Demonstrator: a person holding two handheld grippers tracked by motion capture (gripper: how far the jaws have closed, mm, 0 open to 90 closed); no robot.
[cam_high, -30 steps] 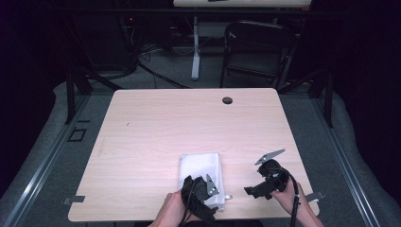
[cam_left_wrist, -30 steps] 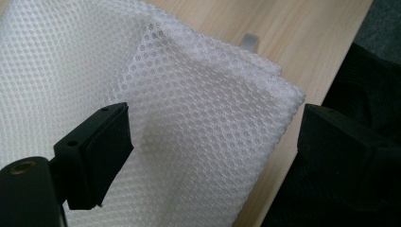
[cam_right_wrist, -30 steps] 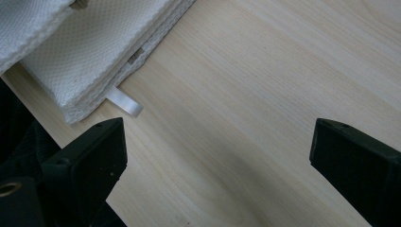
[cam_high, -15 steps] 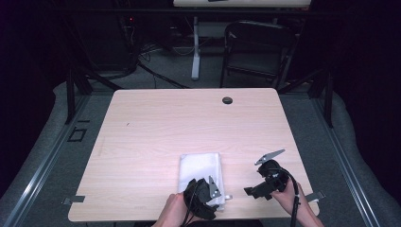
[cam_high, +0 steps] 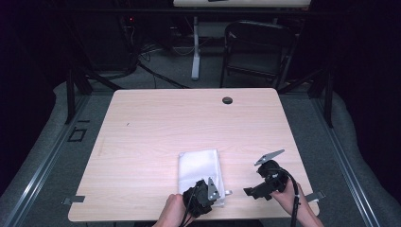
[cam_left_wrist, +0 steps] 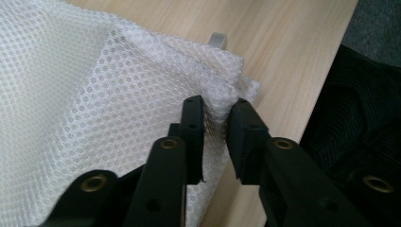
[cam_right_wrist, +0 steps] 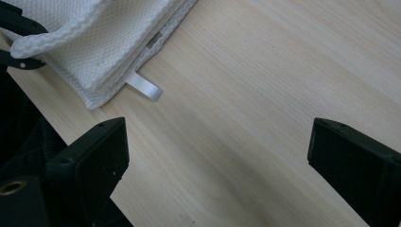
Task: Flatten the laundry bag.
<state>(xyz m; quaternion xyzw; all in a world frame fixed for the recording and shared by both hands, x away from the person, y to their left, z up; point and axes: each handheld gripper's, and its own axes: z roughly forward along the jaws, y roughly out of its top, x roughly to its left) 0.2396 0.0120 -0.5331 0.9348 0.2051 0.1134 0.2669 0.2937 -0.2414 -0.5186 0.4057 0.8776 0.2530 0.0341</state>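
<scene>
A white mesh cloth [cam_high: 198, 165] lies folded near the front edge of the wooden table [cam_high: 189, 118]. My left gripper [cam_high: 213, 198] is at the cloth's near right corner. In the left gripper view the two black jaws [cam_left_wrist: 217, 111] are shut on a bunched corner of the cloth [cam_left_wrist: 94, 94]. My right gripper [cam_high: 249, 191] hovers to the cloth's right, pointing left. Its jaws stand wide open [cam_right_wrist: 217, 142] over bare wood, apart from the cloth [cam_right_wrist: 94, 33]. A small white loop tag [cam_right_wrist: 144, 86] sticks out of the cloth's edge.
A round cable hole [cam_high: 227, 100] sits near the table's far edge. Beyond the table stand a dark chair [cam_high: 257, 47] and a desk leg [cam_high: 195, 47] on grey floor. Dark clothing [cam_left_wrist: 359, 118] lies just past the table's near edge.
Almost nothing: the left gripper has shifted slightly at the cloth's near corner, and the right gripper holds still.
</scene>
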